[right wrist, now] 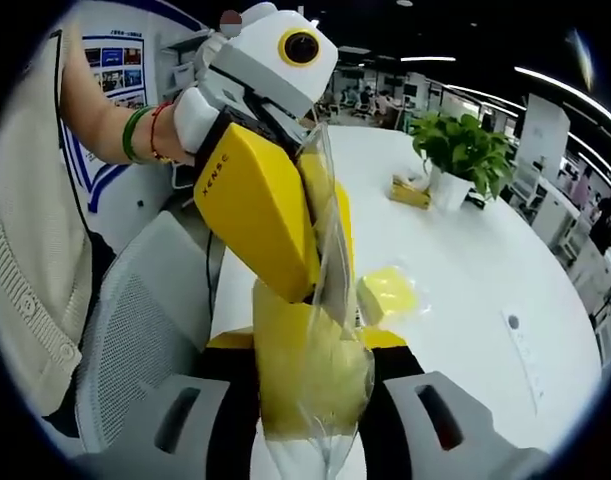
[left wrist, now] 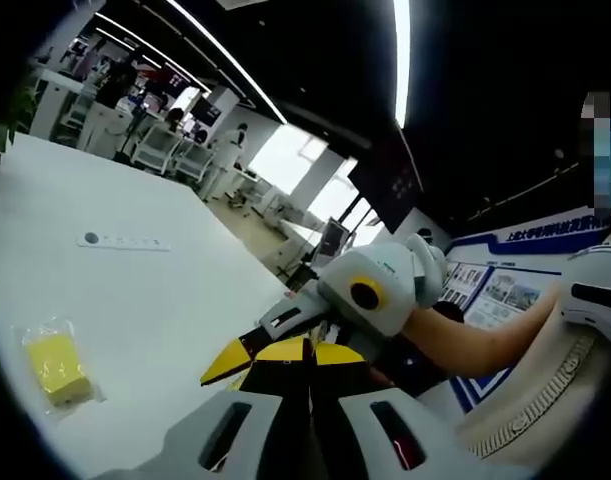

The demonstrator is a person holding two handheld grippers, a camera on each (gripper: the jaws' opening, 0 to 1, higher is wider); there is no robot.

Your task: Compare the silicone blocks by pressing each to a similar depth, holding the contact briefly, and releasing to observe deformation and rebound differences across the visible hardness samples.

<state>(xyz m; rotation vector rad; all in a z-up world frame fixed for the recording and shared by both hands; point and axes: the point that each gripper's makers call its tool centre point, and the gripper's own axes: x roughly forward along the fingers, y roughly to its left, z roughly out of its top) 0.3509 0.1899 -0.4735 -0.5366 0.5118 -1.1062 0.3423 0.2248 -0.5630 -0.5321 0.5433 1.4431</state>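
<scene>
In the right gripper view my right gripper [right wrist: 310,350] is shut on a yellow silicone block [right wrist: 303,375] in a clear plastic bag, held above the table's edge. The bag's top rises between the yellow jaws of my left gripper [right wrist: 315,270], which comes down from the upper left and pinches the plastic. In the left gripper view my left gripper [left wrist: 312,350] has its jaws together, and the right gripper [left wrist: 235,360] meets it from the right. Another bagged yellow block [right wrist: 390,292] lies on the white table [right wrist: 465,270]; a bagged yellow block [left wrist: 55,365] also lies at the lower left.
A potted plant [right wrist: 465,150] and a small yellow box [right wrist: 410,190] stand at the table's far end. A white power strip [right wrist: 525,350] [left wrist: 122,241] lies on the table. A grey mesh chair [right wrist: 135,340] and a person's sleeve [right wrist: 25,250] are close on the left.
</scene>
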